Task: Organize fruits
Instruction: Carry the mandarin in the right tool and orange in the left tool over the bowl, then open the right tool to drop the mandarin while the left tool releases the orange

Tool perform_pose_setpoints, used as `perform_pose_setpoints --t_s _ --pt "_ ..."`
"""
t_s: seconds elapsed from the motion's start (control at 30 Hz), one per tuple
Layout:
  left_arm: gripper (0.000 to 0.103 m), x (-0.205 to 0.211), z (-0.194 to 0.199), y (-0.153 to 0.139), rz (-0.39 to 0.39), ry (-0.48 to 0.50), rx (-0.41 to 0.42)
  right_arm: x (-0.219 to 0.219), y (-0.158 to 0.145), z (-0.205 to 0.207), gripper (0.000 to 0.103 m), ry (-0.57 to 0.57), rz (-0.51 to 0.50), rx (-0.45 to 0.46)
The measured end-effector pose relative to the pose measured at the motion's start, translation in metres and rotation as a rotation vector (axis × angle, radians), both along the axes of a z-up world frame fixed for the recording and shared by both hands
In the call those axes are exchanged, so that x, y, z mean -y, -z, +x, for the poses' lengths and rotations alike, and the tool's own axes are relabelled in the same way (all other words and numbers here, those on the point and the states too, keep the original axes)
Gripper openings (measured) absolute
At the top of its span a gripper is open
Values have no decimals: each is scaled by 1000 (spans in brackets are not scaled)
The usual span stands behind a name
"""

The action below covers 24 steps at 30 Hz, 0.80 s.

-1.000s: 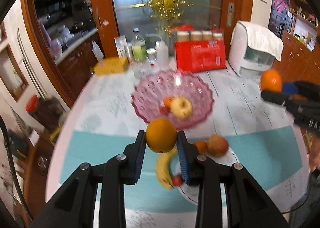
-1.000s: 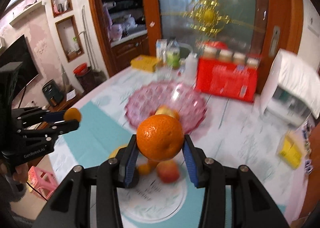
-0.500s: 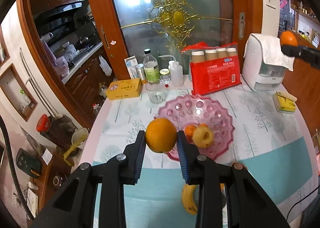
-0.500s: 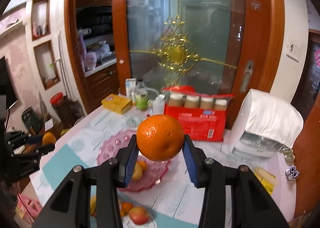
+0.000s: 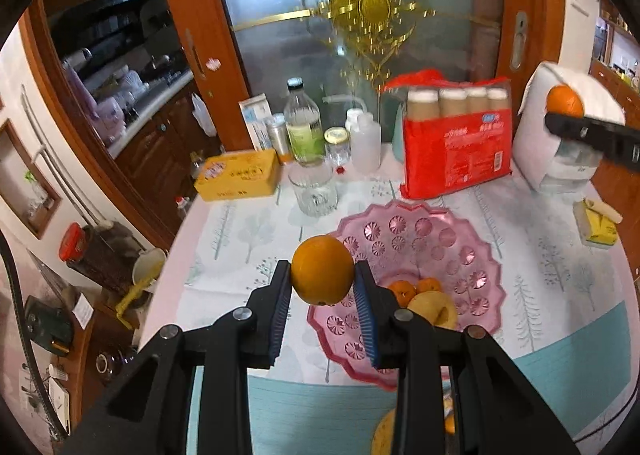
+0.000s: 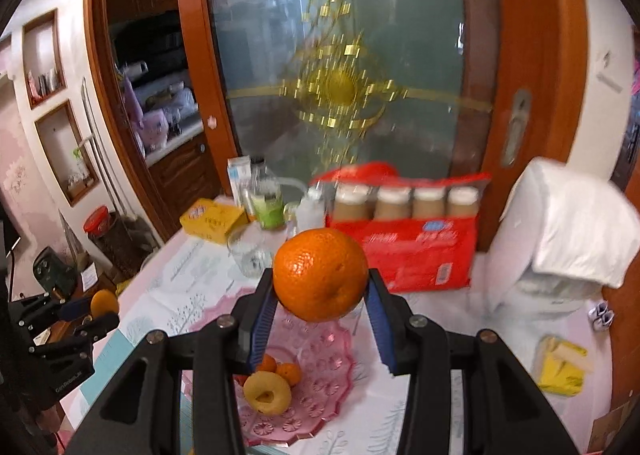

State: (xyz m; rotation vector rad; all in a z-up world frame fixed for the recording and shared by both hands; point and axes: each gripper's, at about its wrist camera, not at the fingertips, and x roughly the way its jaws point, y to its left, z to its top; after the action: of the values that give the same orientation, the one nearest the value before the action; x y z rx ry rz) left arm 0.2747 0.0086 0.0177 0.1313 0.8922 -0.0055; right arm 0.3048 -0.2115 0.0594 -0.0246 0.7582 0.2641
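1. The left gripper (image 5: pixel 322 287) was clamped on a smooth orange (image 5: pixel 322 270), pinched between its blue-padded fingers (image 5: pixel 280 307) and carried clear above the tabletop (image 5: pixel 240 239), apparently for transfer to the dish.
2. The right gripper (image 6: pixel 320 295) likewise gripped a dimpled orange (image 6: pixel 320 273), squeezed across its middle, likely so it could not roll.
3. Below both sat the pink glass dish (image 5: pixel 472 255), holding a yellow apple (image 5: pixel 434 309) and two small mandarins (image 5: pixel 402 289): the collecting spot, I judged.
4. A banana (image 5: pixel 382 437) lay nearer, outside the dish, not yet sorted.
5. Farther back stood a drinking glass (image 5: pixel 313 191), a yellow box (image 5: pixel 236 174) and a red multipack (image 5: pixel 456 151); their print was unreadable. The left gripper's body bore small white lettering, seemingly "GenRobot.AI".
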Motion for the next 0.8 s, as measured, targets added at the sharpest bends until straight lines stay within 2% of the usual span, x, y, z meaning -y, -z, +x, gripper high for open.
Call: perform_pose_setpoints --t_s 0.4,0.57,0.8 --pt "30 7 67 129 -48 35 -183 -53 161 51 44 -49 -26 -276" --pt "30 11 82 165 -63 53 -240 -65 200 60 44 -63 -27 -349" --pt "30 14 89 191 -81 63 -283 -67 224 71 44 -63 -10 -393"
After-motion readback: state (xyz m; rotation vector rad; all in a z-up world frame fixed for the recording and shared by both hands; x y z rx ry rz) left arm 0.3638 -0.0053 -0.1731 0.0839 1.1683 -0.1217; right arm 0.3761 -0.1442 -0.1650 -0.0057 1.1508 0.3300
